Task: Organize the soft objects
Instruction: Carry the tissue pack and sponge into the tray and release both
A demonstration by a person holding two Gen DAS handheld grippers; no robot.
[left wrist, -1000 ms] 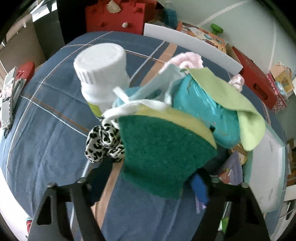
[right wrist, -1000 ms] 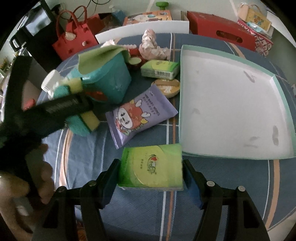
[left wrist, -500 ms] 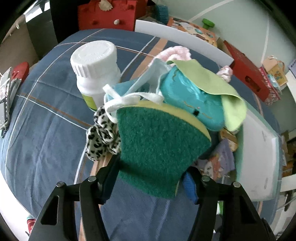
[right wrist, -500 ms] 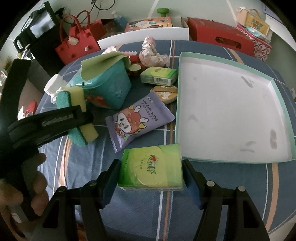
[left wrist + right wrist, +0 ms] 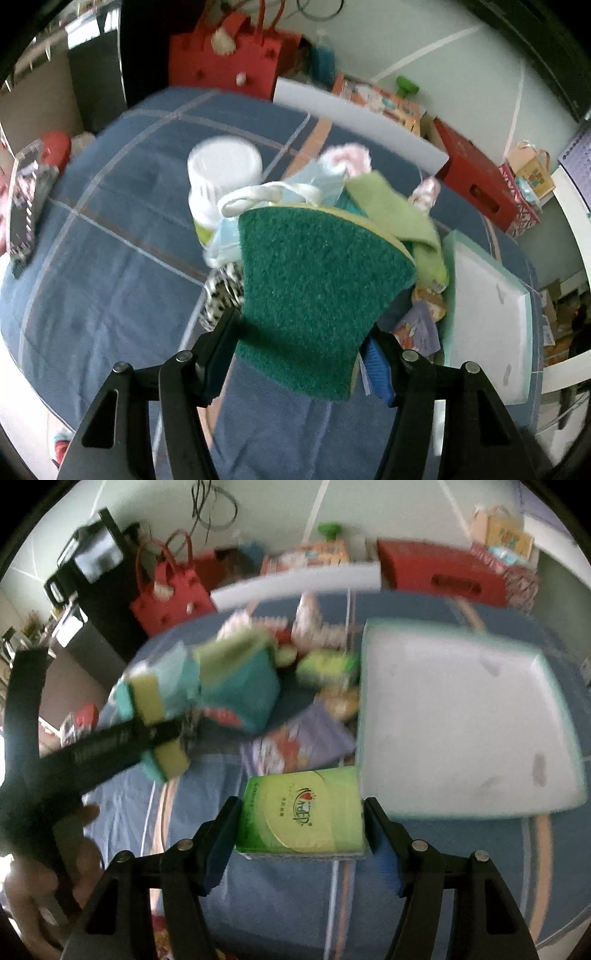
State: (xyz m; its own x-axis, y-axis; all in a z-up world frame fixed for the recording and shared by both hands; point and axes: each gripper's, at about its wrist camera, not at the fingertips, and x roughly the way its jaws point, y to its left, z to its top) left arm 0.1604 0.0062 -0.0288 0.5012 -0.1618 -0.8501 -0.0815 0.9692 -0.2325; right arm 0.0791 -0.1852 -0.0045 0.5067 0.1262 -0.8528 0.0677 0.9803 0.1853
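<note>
1. You are mid-carry: your left tool (image 5: 303,350) has just closed further on the green-and-yellow sponge (image 5: 317,295), held clear above the blue plaid desk (image 5: 110,277)
2. Your right tool (image 5: 301,834) clamps the green tissue pack (image 5: 301,812), lifted beside the near corner of the white tray (image 5: 461,720)
3. Next, likely swing both over the tray, then lower before releasing

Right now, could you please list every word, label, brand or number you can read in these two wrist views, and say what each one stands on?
Green tissue pack in the right gripper: a red logo and small print, upside down and not legible.
Black left gripper arm: pale lettering, too blurred to read.
Purple cartoon snack pouch: print blurred.
Small green box: blurred.
Green scouring sponge and white plastic bottle: no readable text.
</note>
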